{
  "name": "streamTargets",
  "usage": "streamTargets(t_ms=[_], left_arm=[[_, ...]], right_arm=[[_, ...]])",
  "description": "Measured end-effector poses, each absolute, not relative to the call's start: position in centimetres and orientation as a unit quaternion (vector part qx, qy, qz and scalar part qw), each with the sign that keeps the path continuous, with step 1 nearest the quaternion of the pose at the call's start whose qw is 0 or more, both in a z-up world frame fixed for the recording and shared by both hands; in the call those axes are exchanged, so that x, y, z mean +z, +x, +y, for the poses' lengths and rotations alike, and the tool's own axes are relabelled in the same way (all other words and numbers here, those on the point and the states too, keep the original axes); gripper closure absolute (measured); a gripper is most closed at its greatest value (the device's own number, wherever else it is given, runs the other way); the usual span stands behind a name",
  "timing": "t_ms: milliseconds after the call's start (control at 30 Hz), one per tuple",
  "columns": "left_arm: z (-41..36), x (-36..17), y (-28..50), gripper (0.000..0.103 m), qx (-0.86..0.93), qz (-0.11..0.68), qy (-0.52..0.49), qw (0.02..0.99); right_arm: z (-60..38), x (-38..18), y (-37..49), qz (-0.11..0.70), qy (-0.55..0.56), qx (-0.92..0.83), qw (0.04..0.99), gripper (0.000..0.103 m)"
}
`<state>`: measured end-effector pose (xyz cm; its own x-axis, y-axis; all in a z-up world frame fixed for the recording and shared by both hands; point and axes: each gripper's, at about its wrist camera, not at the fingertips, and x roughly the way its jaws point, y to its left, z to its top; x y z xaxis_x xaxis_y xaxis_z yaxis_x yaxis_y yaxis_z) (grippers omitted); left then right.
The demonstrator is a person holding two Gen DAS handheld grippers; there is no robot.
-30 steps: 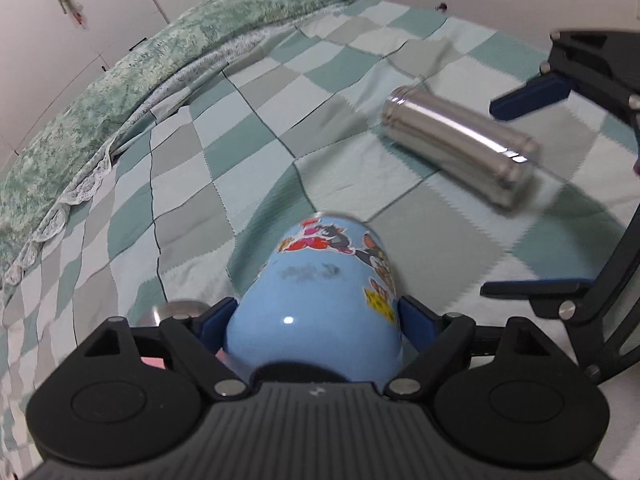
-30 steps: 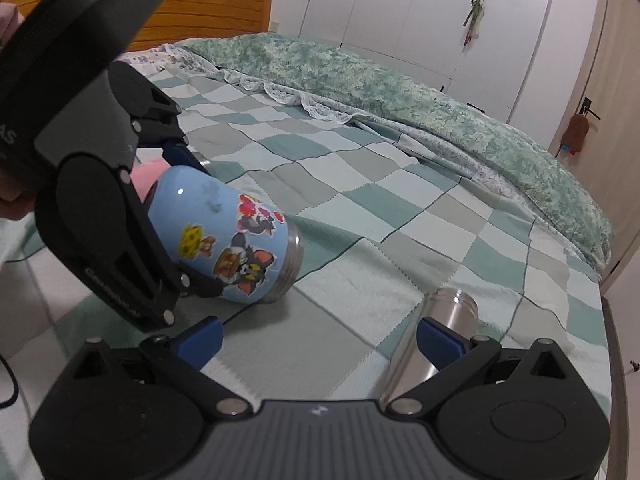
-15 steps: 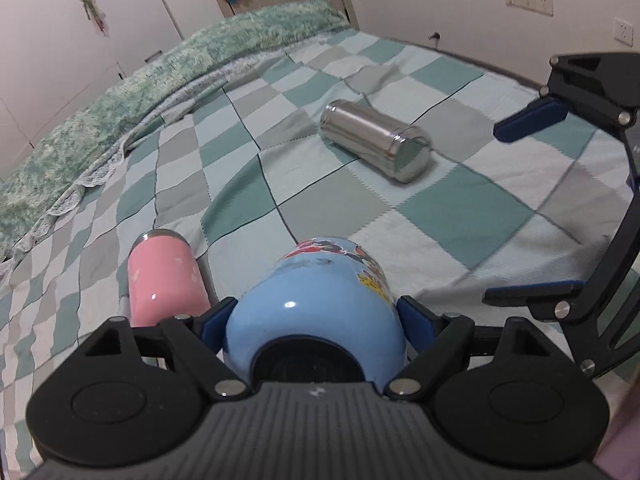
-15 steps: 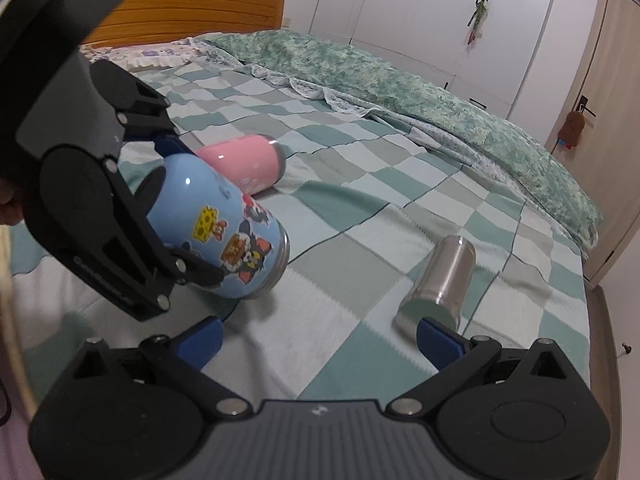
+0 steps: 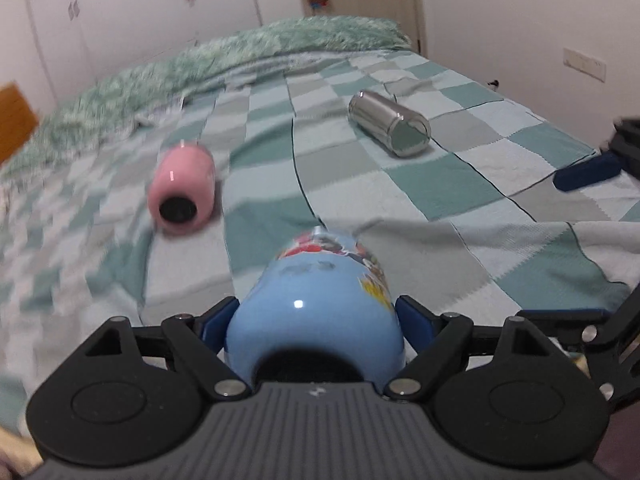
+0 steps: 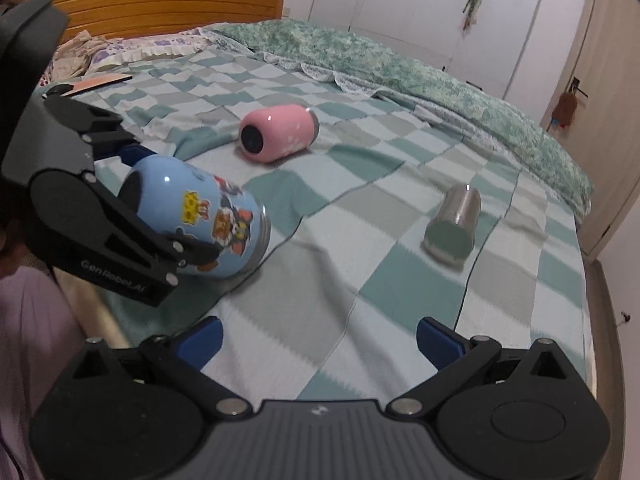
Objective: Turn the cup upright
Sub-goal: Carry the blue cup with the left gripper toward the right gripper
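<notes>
Fingers of your left gripper clamp the blue cup, tilted above the checkered blanket; pink cup and steel cup lie beyond. Right wrist view: your right gripper gapes wide, holding nothing.

pink cup (on side) | steel cup | checkered blanket

Bed with checkered teal-grey blanket; wooden headboard at far end. White wardrobe doors line the wall. Wooden door at right.
</notes>
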<state>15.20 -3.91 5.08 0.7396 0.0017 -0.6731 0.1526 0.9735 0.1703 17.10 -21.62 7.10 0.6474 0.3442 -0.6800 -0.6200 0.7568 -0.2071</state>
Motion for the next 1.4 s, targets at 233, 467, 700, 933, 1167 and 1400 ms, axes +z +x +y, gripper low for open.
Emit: streamTargets(t_ms=[233, 467, 700, 933, 1167, 1400], left_arm=[[-2.9, 4.3, 13.9, 0.018, -0.053, 0.383, 0.048, 0.921], [-1.5, 6.7, 11.8, 0.0, -0.062, 0.345, 0.048, 0.935], [1.6, 8.5, 10.3, 0.0, -0.063, 0.329, 0.072, 0.94], [6.6, 8.4, 10.3, 0.0, -0.063, 0.327, 0.094, 0.938], [10.6, 7.0, 11.8, 0.0, -0.089, 0.335, 0.097, 0.933], [12.2, 5.4, 14.4, 0.0, -0.109, 0.347, 0.088, 0.927]], right_arm=[[-22.5, 6.3, 14.8, 0.331, -0.206, 0.261, 0.883, 0.0], [-21.8, 7.0, 13.2, 0.328, -0.207, 0.256, 0.886, 0.0], [-19.5, 8.4, 12.4, 0.323, -0.196, 0.26, 0.889, 0.0], [-15.6, 9.6, 13.6, 0.33, -0.157, 0.26, 0.894, 0.0], [-12.7, 9.3, 16.8, 0.385, -0.082, 0.227, 0.891, 0.0], [-10.9, 7.9, 20.3, 0.465, -0.014, 0.177, 0.867, 0.0]])
